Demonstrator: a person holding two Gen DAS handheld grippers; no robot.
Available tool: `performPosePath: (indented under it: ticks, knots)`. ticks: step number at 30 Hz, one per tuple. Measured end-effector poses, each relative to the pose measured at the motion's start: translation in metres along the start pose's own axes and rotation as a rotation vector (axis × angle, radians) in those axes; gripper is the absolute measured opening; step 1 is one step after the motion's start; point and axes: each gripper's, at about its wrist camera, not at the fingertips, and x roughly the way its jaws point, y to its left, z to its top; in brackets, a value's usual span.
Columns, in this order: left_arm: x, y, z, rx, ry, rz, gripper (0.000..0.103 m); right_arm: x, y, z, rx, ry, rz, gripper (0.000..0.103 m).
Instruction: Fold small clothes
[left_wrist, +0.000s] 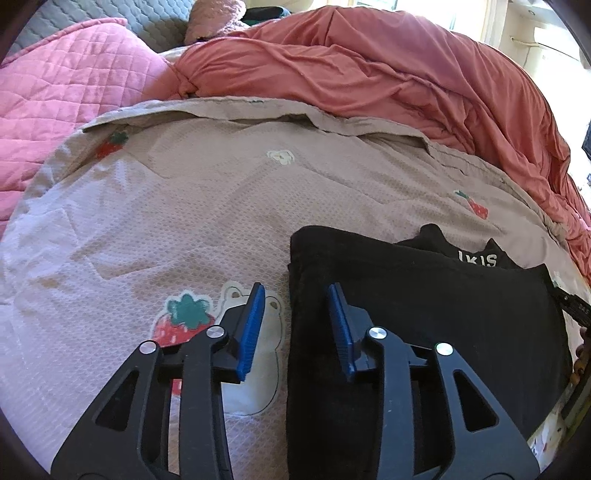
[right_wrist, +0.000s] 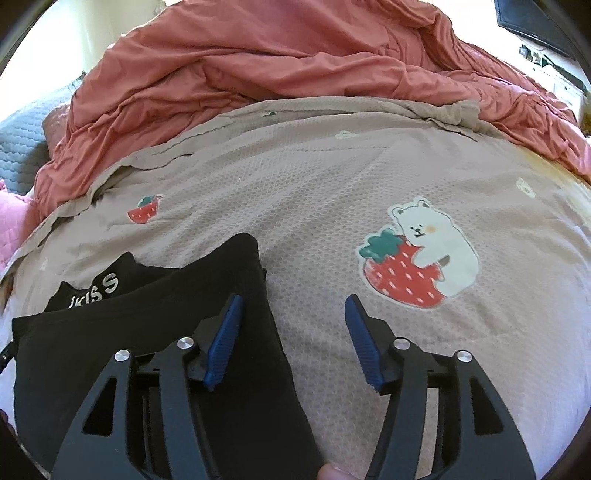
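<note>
A black garment lies folded on a bed. The bed has a tan cover with a bumpy weave and pictures of strawberries, little flowers and a white bear hugging a big strawberry. White letters show on the far part of the black garment.

The left gripper hangs over the garment's left edge, its blue fingers apart and holding nothing. The right gripper hangs over the garment's right edge, its fingers wide apart and empty too.

Past the garment, a rumpled red-orange blanket is heaped up. Left of the heap sit a pink quilt and a grey quilted pad. Bright light comes in behind the heap.
</note>
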Motion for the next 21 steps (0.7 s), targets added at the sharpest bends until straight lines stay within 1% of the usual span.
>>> performPosePath:
  ticks: [1, 3, 4, 5, 7, 9, 11, 13, 14, 15, 18, 21]
  knots:
    - [-0.003, 0.000, 0.000, 0.002, -0.005, 0.005, 0.029, -0.004, -0.001, -0.001, 0.005, -0.004, 0.004, 0.058]
    - [-0.011, 0.001, 0.000, 0.007, -0.019, 0.014, 0.032, -0.013, -0.004, -0.003, 0.009, -0.012, 0.013, 0.066]
    - [-0.014, 0.000, 0.001, 0.008, -0.023, 0.018, 0.037, -0.017, -0.004, -0.004, 0.012, -0.020, 0.018, 0.071]
    - [-0.017, 0.001, 0.001, 0.008, -0.027, 0.021, 0.040, -0.023, -0.006, -0.006, 0.017, -0.033, 0.027, 0.071]
    - [-0.027, 0.001, 0.001, 0.006, -0.039, 0.023, 0.042, -0.034, -0.005, -0.010, 0.011, -0.047, 0.038, 0.071]
    - [-0.036, 0.001, 0.001, 0.006, -0.052, 0.021, 0.048, -0.043, -0.004, -0.014, -0.004, -0.054, 0.052, 0.073]
    - [-0.044, -0.002, -0.001, 0.012, -0.064, 0.021, 0.057, -0.053, -0.002, -0.018, -0.026, -0.061, 0.065, 0.079]
    - [-0.052, -0.005, -0.003, 0.021, -0.074, 0.024, 0.061, -0.064, 0.000, -0.023, -0.047, -0.078, 0.074, 0.080]
    - [-0.056, -0.007, -0.004, 0.023, -0.080, 0.023, 0.068, -0.068, 0.002, -0.024, -0.057, -0.082, 0.079, 0.080]
    - [-0.059, -0.009, -0.005, 0.023, -0.084, 0.018, 0.071, -0.072, 0.003, -0.027, -0.068, -0.086, 0.084, 0.080]
    - [-0.069, -0.015, -0.012, 0.034, -0.091, -0.006, 0.073, -0.084, 0.011, -0.037, -0.121, -0.090, 0.111, 0.081]
    - [-0.076, -0.025, -0.024, 0.075, -0.080, -0.009, 0.073, -0.091, 0.020, -0.048, -0.165, -0.081, 0.143, 0.081]
